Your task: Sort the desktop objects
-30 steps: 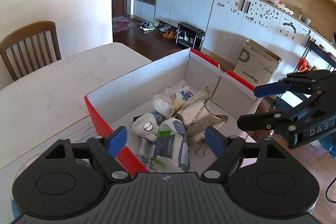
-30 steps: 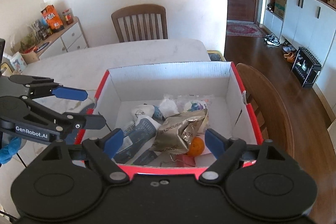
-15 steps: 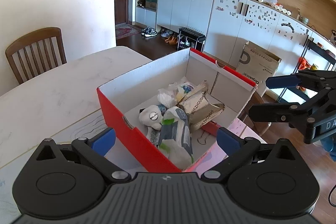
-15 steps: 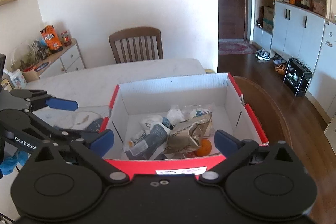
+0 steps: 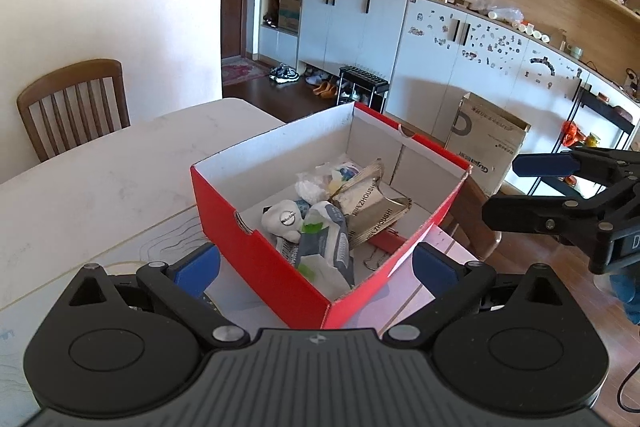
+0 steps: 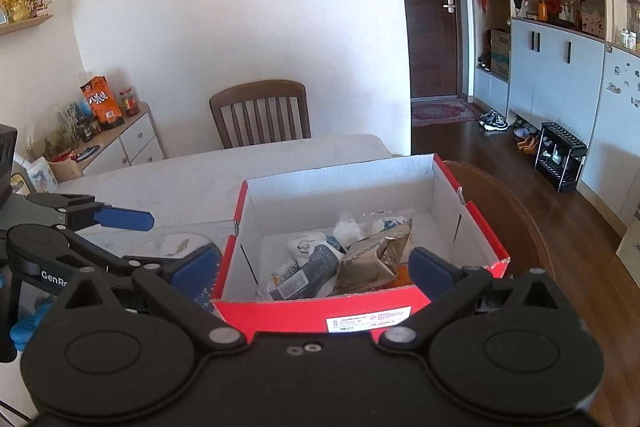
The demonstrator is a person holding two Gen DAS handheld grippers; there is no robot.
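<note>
A red cardboard box (image 5: 256,259) with a white inside stands on the pale table (image 5: 100,187). In it lie a white plush toy (image 5: 280,219), a grey-and-white pouch (image 5: 326,247), a gold snack bag (image 5: 368,205), crumpled clear plastic (image 5: 310,187) and a binder clip (image 5: 374,259). My left gripper (image 5: 316,267) stands open just short of the box's near corner, holding nothing. My right gripper (image 6: 314,267) is open too, in front of the box's (image 6: 280,315) labelled end wall. Each gripper shows in the other's view: the right gripper (image 5: 516,189) beside the box, the left gripper (image 6: 132,239) over the table.
One wooden chair (image 6: 260,115) stands at the table's far side, another chair (image 6: 500,207) right beside the box. A brown carton (image 5: 484,143) sits on the dark floor by the white cabinets. A patterned mat (image 6: 176,243) lies left of the box. A sideboard (image 6: 120,143) carries snacks.
Both grippers have opened wider and drawn back from the box, so it now looks smaller and farther off. The things inside it have not moved.
</note>
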